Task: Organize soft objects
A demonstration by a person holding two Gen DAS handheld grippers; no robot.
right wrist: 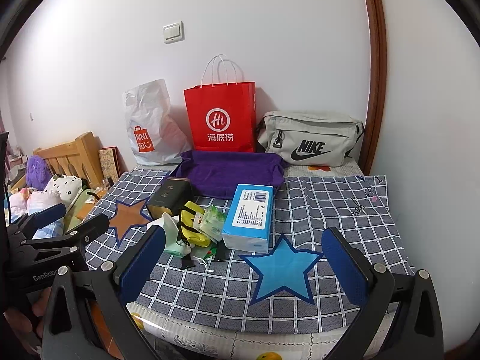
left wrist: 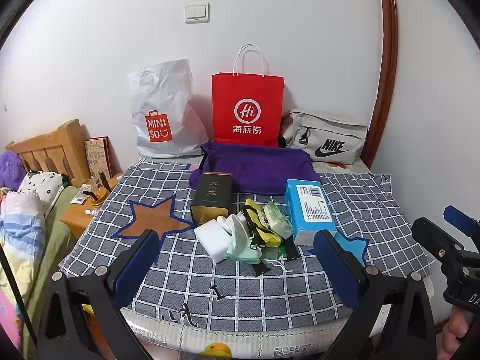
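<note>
On the checked cloth (left wrist: 186, 273) lies a pile: a white sponge block (left wrist: 211, 238), a pale green cloth (left wrist: 241, 247), a yellow pouch (left wrist: 259, 225), a green tissue pack (left wrist: 277, 217) and a blue tissue pack (left wrist: 310, 210). A dark tin box (left wrist: 211, 196) stands behind, in front of a purple towel (left wrist: 258, 166). My left gripper (left wrist: 237, 267) hangs open just before the pile, holding nothing. My right gripper (right wrist: 244, 265) is open too, over a blue star patch (right wrist: 282, 270), near the blue tissue pack (right wrist: 249, 217) and yellow pouch (right wrist: 192, 222).
Against the wall stand a white MINISO bag (left wrist: 163, 111), a red paper bag (left wrist: 247, 108) and a grey Nike bag (left wrist: 325, 141). A wooden bedside stand (left wrist: 81, 213) and bedding (left wrist: 27, 210) are to the left. A wooden door frame (left wrist: 387, 60) rises at the right.
</note>
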